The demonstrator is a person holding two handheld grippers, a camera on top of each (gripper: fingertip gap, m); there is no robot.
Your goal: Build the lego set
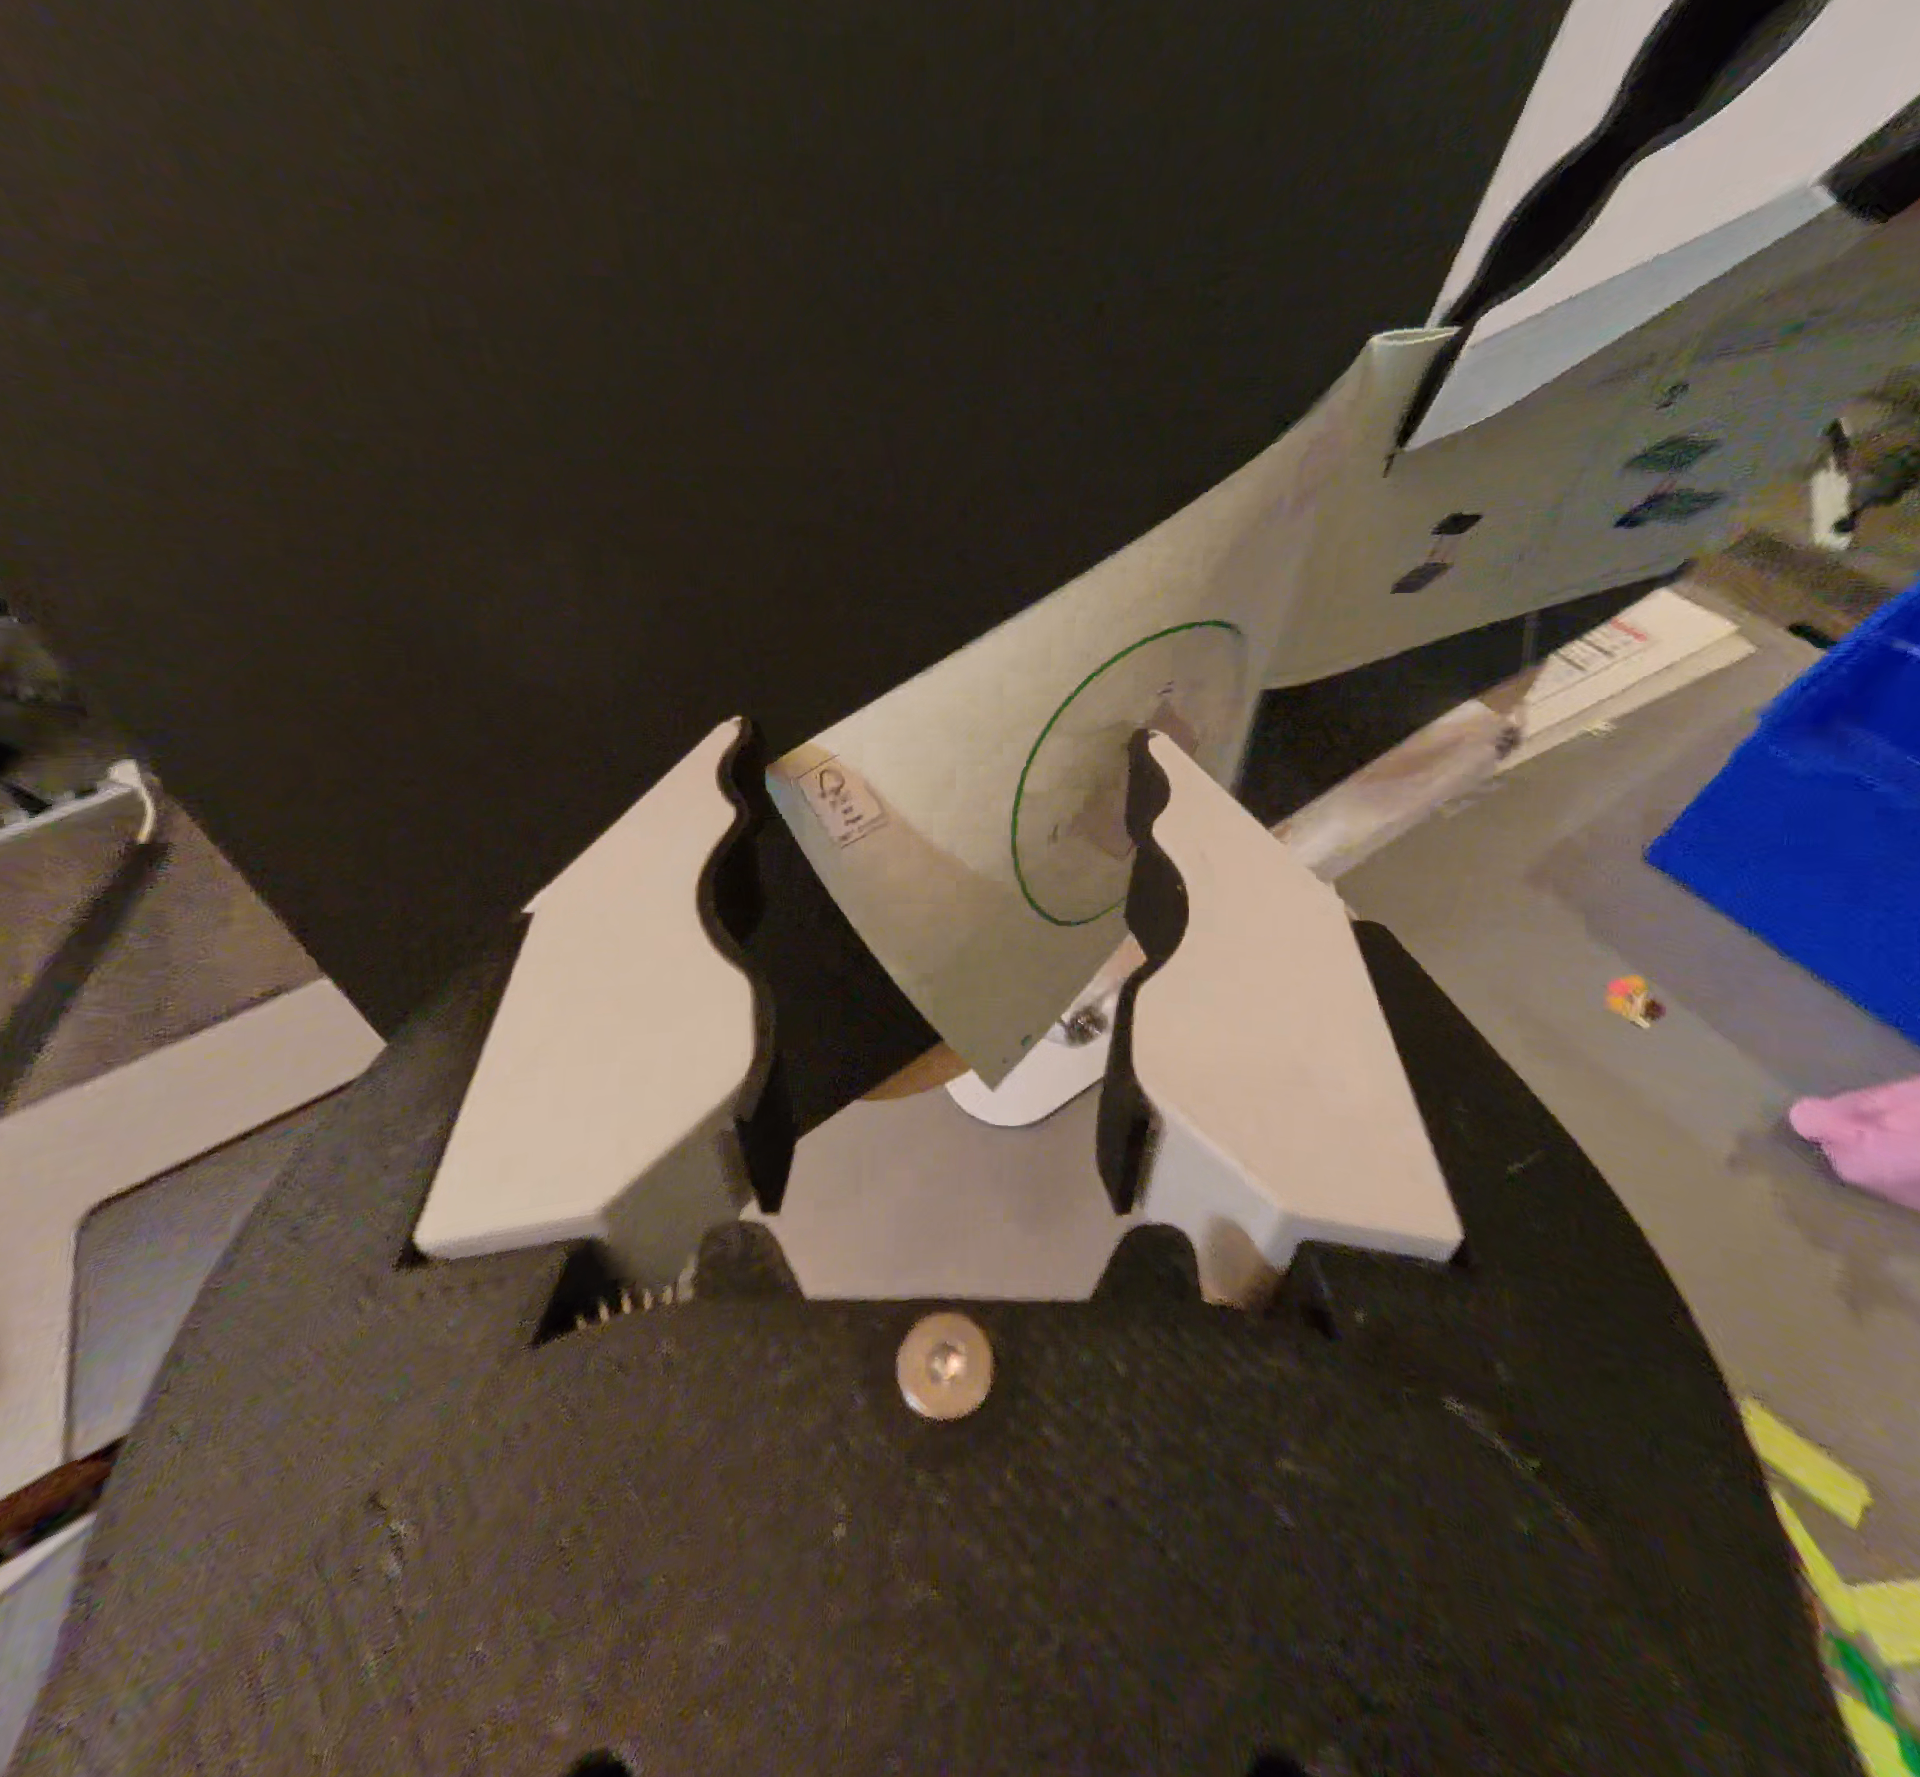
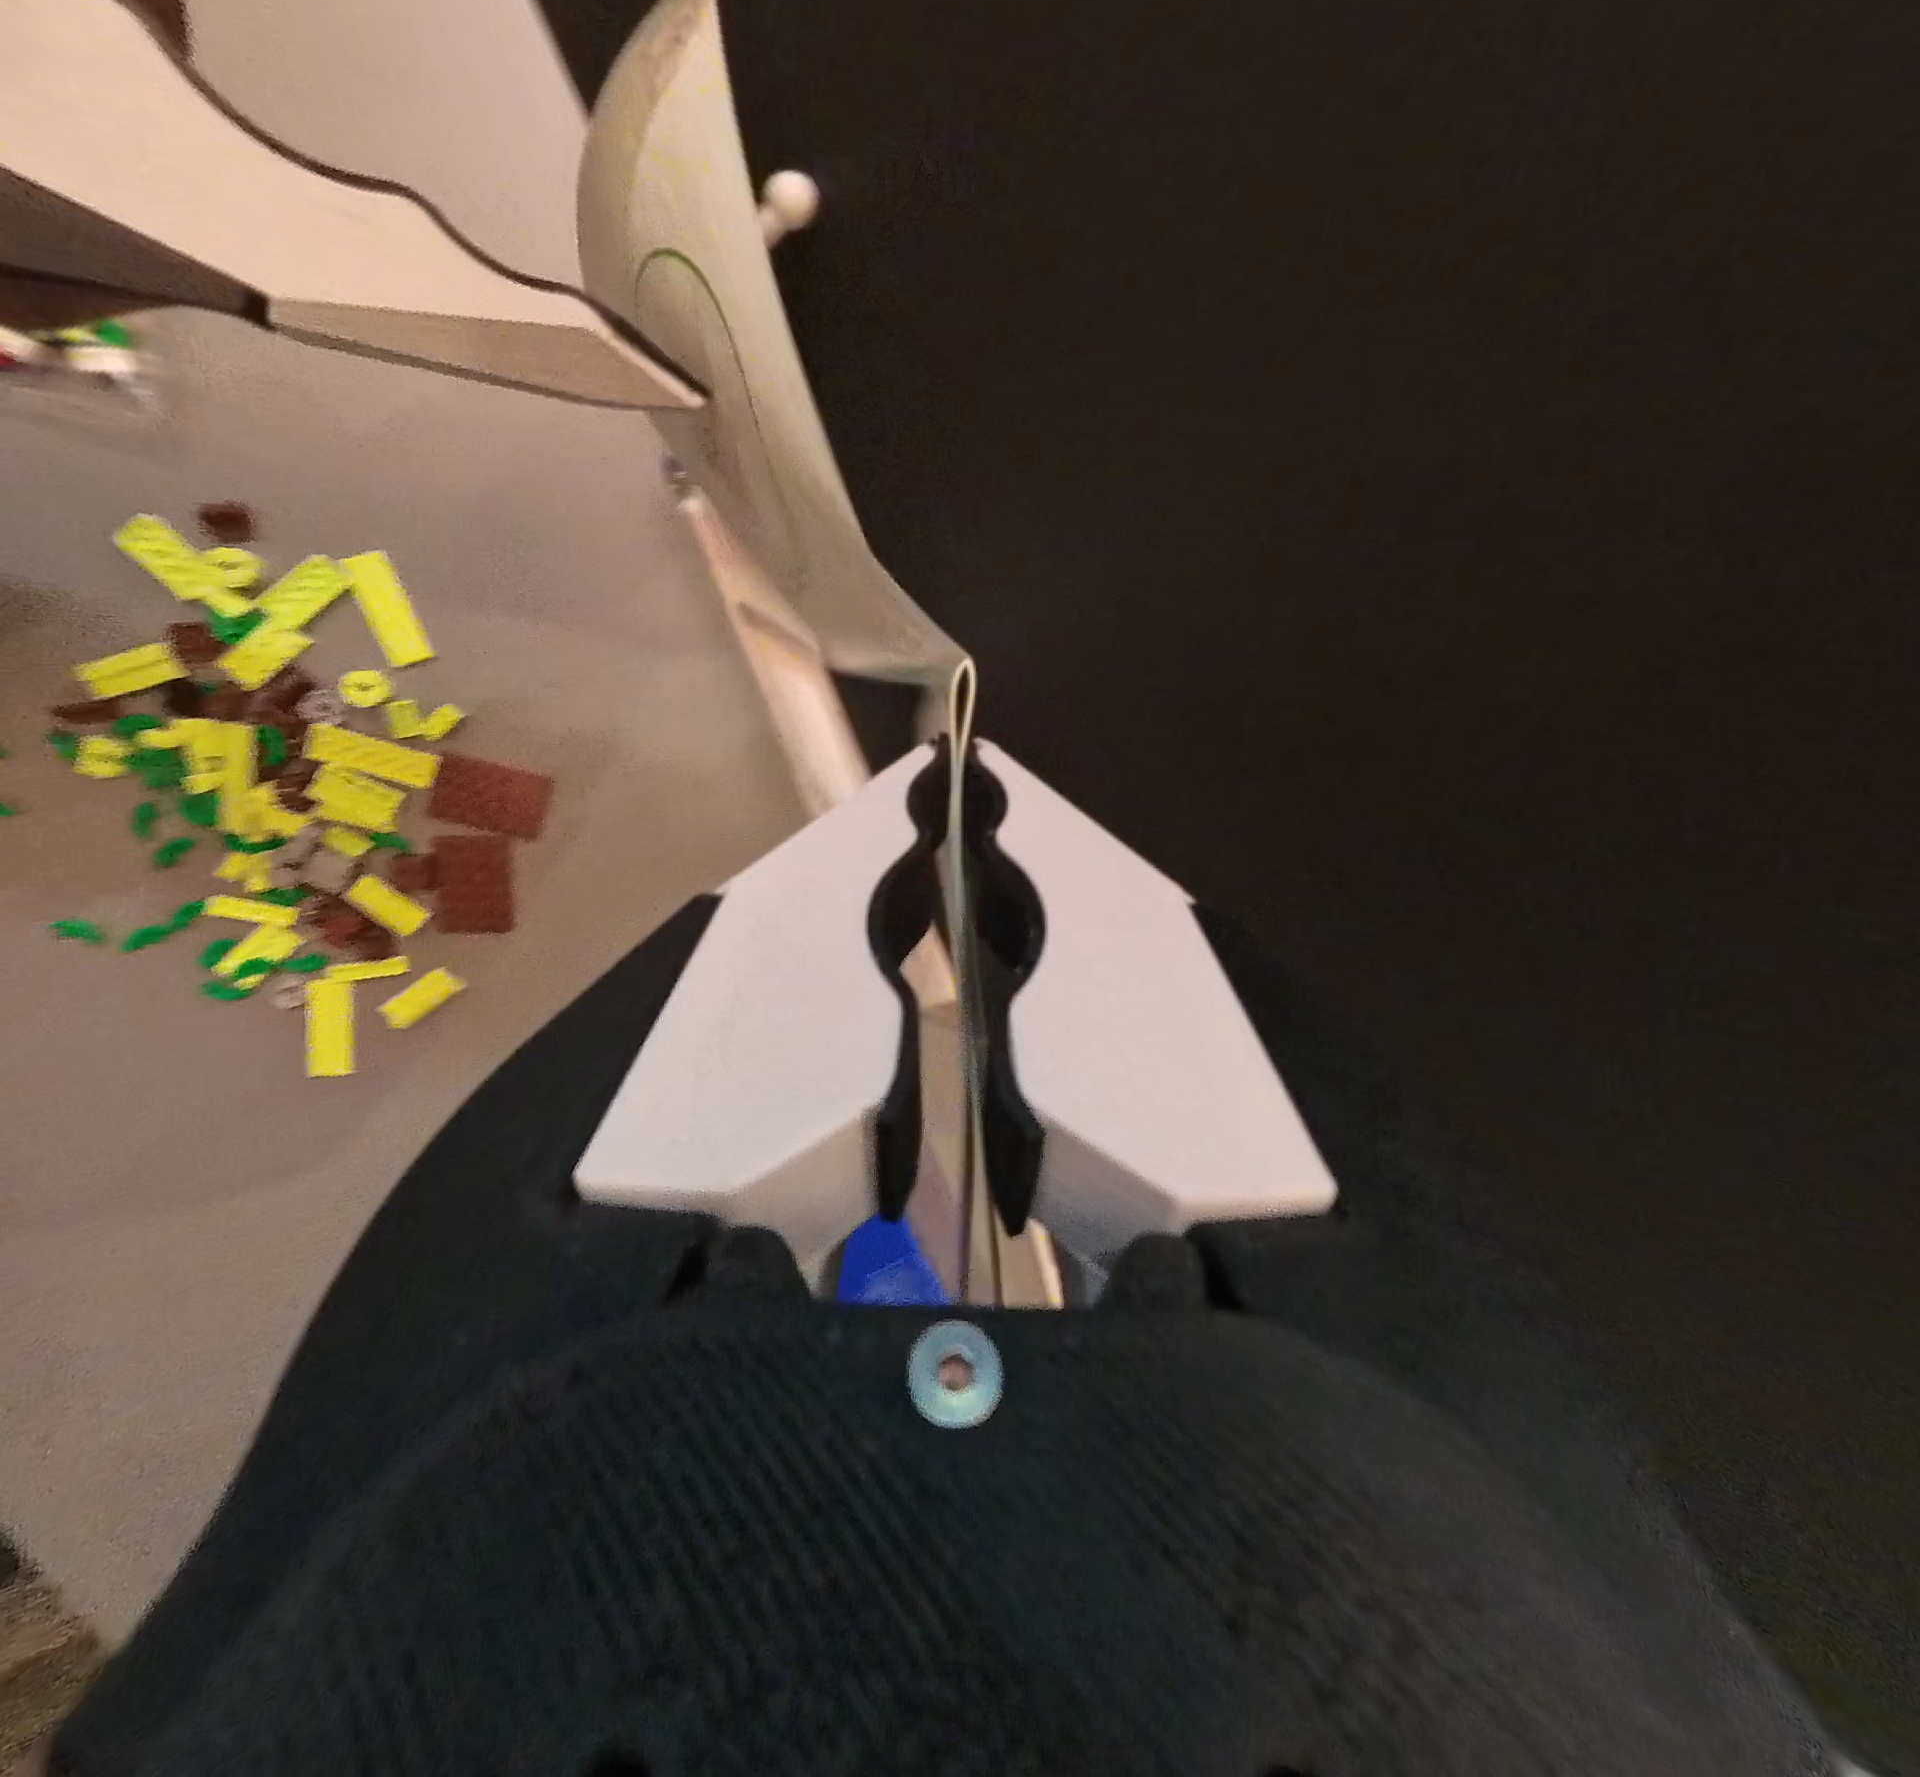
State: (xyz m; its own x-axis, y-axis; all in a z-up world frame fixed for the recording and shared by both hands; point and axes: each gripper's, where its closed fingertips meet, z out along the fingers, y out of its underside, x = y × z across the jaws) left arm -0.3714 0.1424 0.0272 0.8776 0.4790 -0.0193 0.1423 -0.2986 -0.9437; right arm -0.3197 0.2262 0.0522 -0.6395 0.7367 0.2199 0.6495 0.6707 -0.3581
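Both grippers meet on one pale paper bag (image 2: pixel 717 356): the right gripper (image 2: pixel 961 771) pinches its folded edge tight, while the left gripper (image 1: pixel 940 761) stands spread around its corner (contact unclear). Farther off, loose lego pieces (image 2: pixel 281 782) lie scattered on the grey table (image 2: pixel 582 584).

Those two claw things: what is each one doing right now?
Left gripper: open, its jaws on either side of a corner of the pale folded paper booklet, not clamping it.
Right gripper: shut on the booklet.

Loose lego pieces (image 2: pixel 275 792) heaped on grey surface: yellow plates, brown plates, small green bits, blurred
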